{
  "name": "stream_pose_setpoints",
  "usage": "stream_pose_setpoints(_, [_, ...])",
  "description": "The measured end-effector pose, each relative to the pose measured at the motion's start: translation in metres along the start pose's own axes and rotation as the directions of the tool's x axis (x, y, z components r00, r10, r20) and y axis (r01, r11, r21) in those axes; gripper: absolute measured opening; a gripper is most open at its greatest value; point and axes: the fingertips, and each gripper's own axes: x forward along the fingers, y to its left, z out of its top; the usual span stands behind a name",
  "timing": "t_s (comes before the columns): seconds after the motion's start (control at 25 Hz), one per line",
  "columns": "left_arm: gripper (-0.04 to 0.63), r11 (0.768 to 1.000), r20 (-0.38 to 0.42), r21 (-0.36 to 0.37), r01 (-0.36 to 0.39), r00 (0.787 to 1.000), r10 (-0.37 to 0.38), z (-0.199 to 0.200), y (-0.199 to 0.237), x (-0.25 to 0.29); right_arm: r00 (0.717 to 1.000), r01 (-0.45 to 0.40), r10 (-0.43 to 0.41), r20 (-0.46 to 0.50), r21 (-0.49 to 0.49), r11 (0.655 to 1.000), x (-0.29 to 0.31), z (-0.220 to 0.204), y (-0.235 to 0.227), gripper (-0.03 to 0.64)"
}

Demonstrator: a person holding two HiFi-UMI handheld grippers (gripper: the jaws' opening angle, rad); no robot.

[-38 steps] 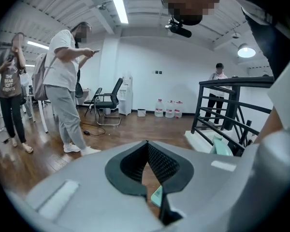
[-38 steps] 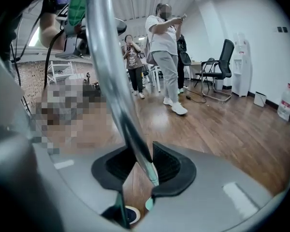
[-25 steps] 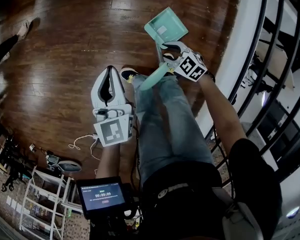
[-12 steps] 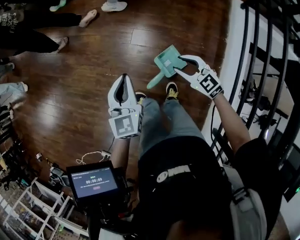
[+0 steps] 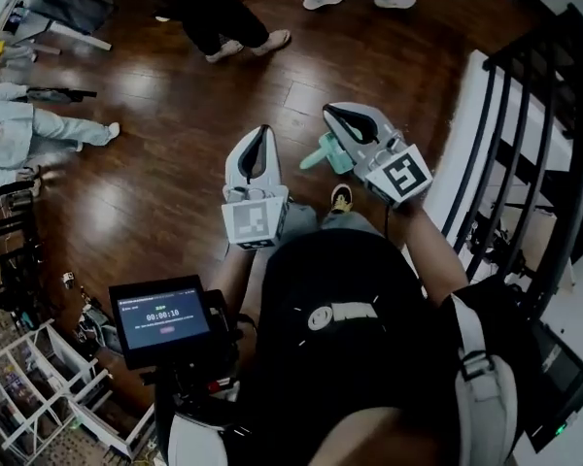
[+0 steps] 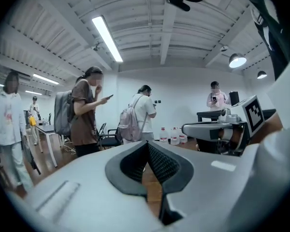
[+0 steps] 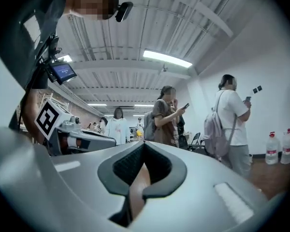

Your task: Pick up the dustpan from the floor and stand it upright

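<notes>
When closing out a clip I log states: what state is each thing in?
Left hand-held gripper: shut, empty.
Right hand-held gripper: jaws just closed, shut, nothing between.
Dustpan: on the floor, unheld, partly hidden.
Screen: lit.

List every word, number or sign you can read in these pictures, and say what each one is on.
"00:00:10": white digits on the screen in the head view.
Smaller lines above and below those digits: too small to read.
Logo on the black shirt: too blurred to read.
Cubes on the left gripper and right gripper: black-and-white square patterns, no letters.
</notes>
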Motion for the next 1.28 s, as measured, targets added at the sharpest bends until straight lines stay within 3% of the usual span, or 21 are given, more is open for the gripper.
stream_pose_setpoints(0.24, [0.020,0.997,0.053,-0.074,-0.031,0.998,0.035,0.018,0.010,0.002,0.999,-0.047,0.047,0.011,-0.017,0.999,0.016,0.014,0.013,0.003])
stream_pose_setpoints(0.96, [0.020,0.998,0.143,-0.033,-0.052,0.988,0.057,0.054,0.007,0.019,0.994,-0.073,0.075,0.075,-0.033,0.997,0.026,0.041,0.002,0.003])
stream_pose_setpoints(1.28, [0.020,0.998,0.166,-0.013,-0.055,0.985,0.057,0.053,0.016,0.018,0.991,-0.086,0.094,0.094,-0.089,0.992,0.037,0.039,0.007,0.003])
